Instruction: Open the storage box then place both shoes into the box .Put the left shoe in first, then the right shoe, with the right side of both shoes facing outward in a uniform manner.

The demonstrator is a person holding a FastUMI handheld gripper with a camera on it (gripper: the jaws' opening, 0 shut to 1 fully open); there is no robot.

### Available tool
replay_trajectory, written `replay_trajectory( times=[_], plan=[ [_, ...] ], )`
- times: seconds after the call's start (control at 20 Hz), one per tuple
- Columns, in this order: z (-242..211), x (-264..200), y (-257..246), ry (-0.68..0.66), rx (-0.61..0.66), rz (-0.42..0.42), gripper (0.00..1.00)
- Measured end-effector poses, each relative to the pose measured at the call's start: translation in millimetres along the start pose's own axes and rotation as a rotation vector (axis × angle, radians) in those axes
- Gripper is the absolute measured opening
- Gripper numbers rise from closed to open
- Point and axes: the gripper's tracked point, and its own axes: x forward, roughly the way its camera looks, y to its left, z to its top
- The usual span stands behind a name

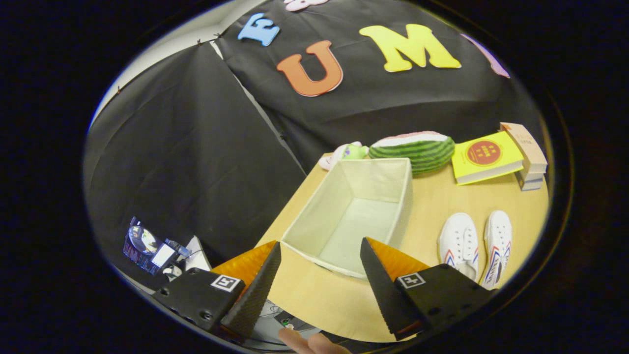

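Tongs [319, 268] spread wide, holding nothing, low centre of the frame, hanging above the near edge of the surface [319, 300]. A fingertip [295, 339] shows at the very bottom, below the fingers.

Just ahead, between the finger tips: the box [354, 211], pale fabric, already open, no lid on it, inside bare. It sits at the left edge of the surface, near corner close to the tongs.

Right of the box, lower right of the frame: two white shoes [476, 246] side by side, toes pointing away, apart from the box. The right-hand one lies partly behind the right finger's housing.

Beyond, upper right: a watermelon toy [417, 150], a small plush [344, 153] left of it, a yellow book [484, 157], a stack of books [528, 157].

Lower left, off the surface: a small screen [147, 246] and cables.

Risks, as I judge them: picking the wrong shoe first, since the pair lies close together; a wide grasp catching both; soft box wall buckling or the box sliding off the left edge if a shoe nudges it; shoe turned the wrong way going in.
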Motion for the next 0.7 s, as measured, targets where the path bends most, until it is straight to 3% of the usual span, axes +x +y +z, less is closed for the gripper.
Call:
replay_trajectory(
  times=[0.4,0.55,0.7],
  plan=[
    [-51.2,-23.6,-168.5,0.099,-0.017,-0.301,1.0],
    [-73.6,-26.2,-215.2,0.164,-0.069,-0.414,1.0],
    [-81.2,-23.4,-243.0,0.211,-0.075,-0.468,1.0]
  ],
)
